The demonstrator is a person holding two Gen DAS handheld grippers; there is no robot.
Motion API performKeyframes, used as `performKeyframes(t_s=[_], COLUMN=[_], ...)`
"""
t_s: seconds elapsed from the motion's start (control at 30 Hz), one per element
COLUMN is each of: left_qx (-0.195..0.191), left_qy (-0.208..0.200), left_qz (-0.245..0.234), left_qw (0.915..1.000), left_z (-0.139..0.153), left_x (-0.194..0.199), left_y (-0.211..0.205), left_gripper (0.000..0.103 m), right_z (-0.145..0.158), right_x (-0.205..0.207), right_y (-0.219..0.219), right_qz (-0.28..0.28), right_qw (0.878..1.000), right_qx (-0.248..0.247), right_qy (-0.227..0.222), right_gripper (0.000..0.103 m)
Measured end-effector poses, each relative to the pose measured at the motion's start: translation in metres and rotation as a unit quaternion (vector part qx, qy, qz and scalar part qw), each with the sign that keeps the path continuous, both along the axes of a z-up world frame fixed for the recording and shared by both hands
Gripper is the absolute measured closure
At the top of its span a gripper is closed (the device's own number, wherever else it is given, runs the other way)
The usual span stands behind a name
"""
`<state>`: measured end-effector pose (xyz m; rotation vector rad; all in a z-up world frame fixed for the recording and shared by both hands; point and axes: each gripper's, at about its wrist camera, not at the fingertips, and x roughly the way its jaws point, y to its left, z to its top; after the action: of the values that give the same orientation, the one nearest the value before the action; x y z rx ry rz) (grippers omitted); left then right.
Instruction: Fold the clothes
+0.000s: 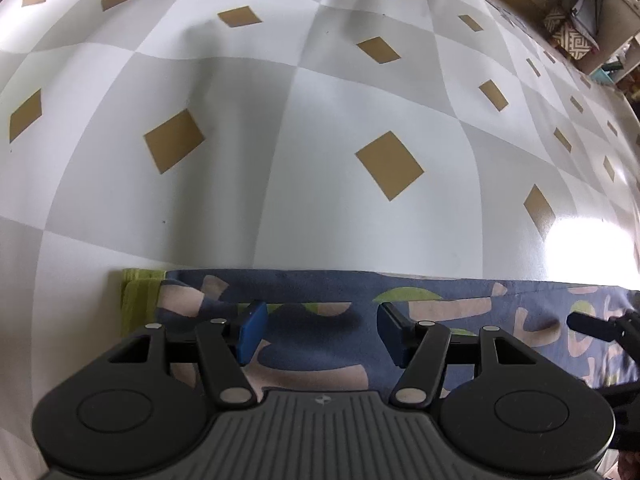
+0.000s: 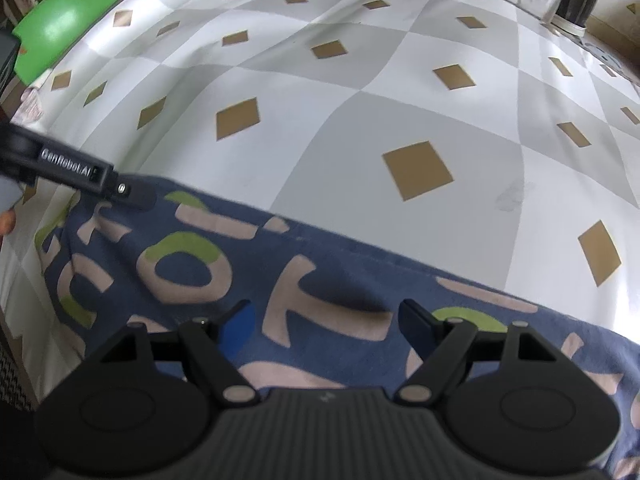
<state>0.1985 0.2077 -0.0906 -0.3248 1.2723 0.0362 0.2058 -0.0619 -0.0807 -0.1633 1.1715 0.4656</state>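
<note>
The left tongs (image 1: 322, 334) point steeply downward, their two blue-padded fingers (image 1: 253, 332) standing well apart with a clear gap between them and nothing pinched. The right tongs (image 2: 326, 328) tilt down much the same, spread somewhat wider, also gripping nothing. In the right wrist view the left tongs' black arm reaches in from nine o'clock, and a fingertip (image 2: 7, 221) of the person shows just below it.

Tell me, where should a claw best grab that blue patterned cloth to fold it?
Probably at its straight far edge, coming from above. The blue patterned cloth lies flat on the checkered table cover, so only an edge or corner offers a lip to pinch.
</note>
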Motion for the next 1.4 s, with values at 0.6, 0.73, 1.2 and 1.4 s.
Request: performKeyframes(t_s=[0.6,0.73,1.2,1.4], left_qx=[0.017,0.013,0.016,0.017], left_qy=[0.012,0.012,0.018,0.018], left_qz=[-0.021,-0.013,-0.009,-0.009], left_qw=[0.9996,0.9998,0.9997,0.9997], left_z=[0.003,0.005,0.002,0.002], left_x=[0.005,0.005,0.006,0.007], left_y=[-0.01,-0.007,-0.007,-0.007], left_gripper=[0.042,0.042,0.041,0.041], right_z=[-0.006,-0.011,-0.013,-0.01], right_x=[0.003,0.003,-0.002,-0.006], right_y=[0.057,0.064,0.071,0.073], right_qz=[0.153,0.168,0.202,0.223], right_qw=[0.985,0.983,0.976,0.971], right_qx=[0.05,0.05,0.019,0.005], right_qy=[-0.062,-0.058,-0.08,-0.084], right_gripper=[0.05,0.052,0.085,0.086])
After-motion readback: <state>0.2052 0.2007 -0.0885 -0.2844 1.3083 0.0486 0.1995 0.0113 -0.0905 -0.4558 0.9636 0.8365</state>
